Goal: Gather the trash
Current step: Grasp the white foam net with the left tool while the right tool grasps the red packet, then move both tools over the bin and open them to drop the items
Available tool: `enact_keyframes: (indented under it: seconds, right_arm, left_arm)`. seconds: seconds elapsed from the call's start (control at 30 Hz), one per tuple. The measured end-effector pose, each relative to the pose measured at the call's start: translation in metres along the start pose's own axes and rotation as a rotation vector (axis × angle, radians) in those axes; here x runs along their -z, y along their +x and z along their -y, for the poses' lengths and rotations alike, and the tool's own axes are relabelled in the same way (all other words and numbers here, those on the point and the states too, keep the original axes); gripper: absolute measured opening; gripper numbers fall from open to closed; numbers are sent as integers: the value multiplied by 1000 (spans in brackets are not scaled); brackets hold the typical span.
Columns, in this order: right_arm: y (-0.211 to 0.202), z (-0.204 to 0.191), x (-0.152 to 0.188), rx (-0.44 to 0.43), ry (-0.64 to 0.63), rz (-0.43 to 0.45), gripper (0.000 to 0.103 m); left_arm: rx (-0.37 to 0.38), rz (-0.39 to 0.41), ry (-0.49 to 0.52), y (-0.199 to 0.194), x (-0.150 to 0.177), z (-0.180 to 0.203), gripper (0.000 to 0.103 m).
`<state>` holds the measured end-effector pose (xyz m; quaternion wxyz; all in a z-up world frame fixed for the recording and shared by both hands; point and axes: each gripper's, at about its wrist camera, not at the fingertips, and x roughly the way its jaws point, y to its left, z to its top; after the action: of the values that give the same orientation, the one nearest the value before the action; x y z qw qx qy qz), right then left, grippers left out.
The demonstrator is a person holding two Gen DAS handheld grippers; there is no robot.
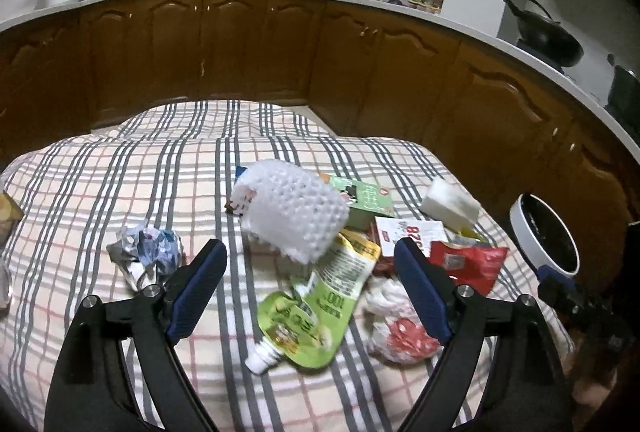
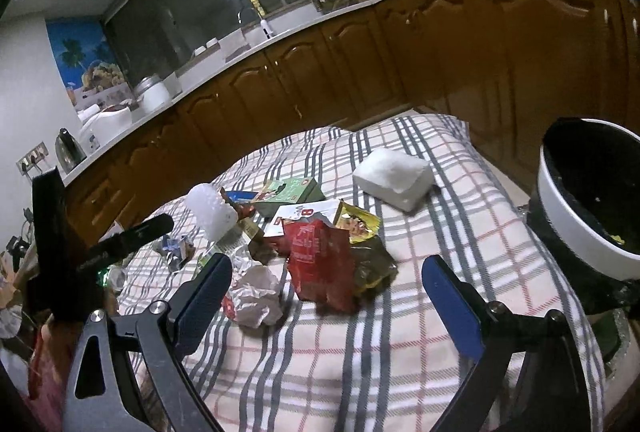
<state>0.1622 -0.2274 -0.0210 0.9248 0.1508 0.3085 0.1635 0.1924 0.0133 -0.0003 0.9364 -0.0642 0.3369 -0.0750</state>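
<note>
Trash lies in a heap on a checked cloth (image 1: pixel 120 171). In the left wrist view my left gripper (image 1: pixel 310 252) is open and empty over a green spouted pouch (image 1: pixel 316 308), with a white foam net sleeve (image 1: pixel 292 209) just beyond it and a crumpled red-and-white wrapper (image 1: pixel 396 324) by the right finger. A crumpled foil ball (image 1: pixel 146 252) lies to the left. In the right wrist view my right gripper (image 2: pixel 326 268) is open and empty, close above a red packet (image 2: pixel 320 260) and a crumpled white wrapper (image 2: pixel 256 296). A white-rimmed bin (image 2: pixel 580 199) stands at the right.
A white foam block (image 2: pixel 394 171), a green carton (image 2: pixel 290 191) and a yellow sachet (image 2: pixel 360 222) lie further back on the cloth. Brown cabinets (image 1: pixel 280 43) under a white counter curve behind the table. The bin also shows in the left wrist view (image 1: pixel 544 232).
</note>
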Motion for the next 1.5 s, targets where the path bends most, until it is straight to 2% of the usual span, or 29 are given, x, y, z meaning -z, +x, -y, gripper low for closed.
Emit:
enact_keyframes:
  seconds: [0.13, 0.27, 0.33, 0.37, 0.4, 0.47, 0.57, 0.7, 1.0, 1.5]
  right_arm:
    - [14, -3, -2, -1, -4, -24, 91]
    - [27, -4, -4, -1, -12, -48, 78]
    - [32, -6, -5, 2, -19, -58, 72]
    - [35, -6, -5, 3, -20, -64, 63]
    - [38, -6, -5, 0, -19, -74, 45]
    - [40, -7, -4, -17, -13, -91, 24]
    - [33, -10, -4, -36, -22, -74, 12]
    - [15, -15, -7, -65, -31, -40, 9]
    - [-25, -13, -19, -70, -27, 48, 7]
    - [-84, 50, -16, 60, 64, 128, 7]
  left_arm:
    - [-32, 4, 17, 13, -9, -3, 88]
    - [-69, -18, 34, 36, -15, -7, 87]
    - [-53, -29, 31, 46, -17, -9, 72]
    - [-42, -45, 33, 51, -17, -10, 49]
    - [-26, -60, 32, 54, -17, -11, 25]
    - [18, -87, 22, 59, -15, -12, 3]
    - [28, -69, 33, 52, -12, -10, 2]
    - [45, -28, 47, 32, -14, -5, 2]
    - [124, 60, 84, -15, -26, 21, 2]
    - [284, 39, 195, -25, -21, 114, 2]
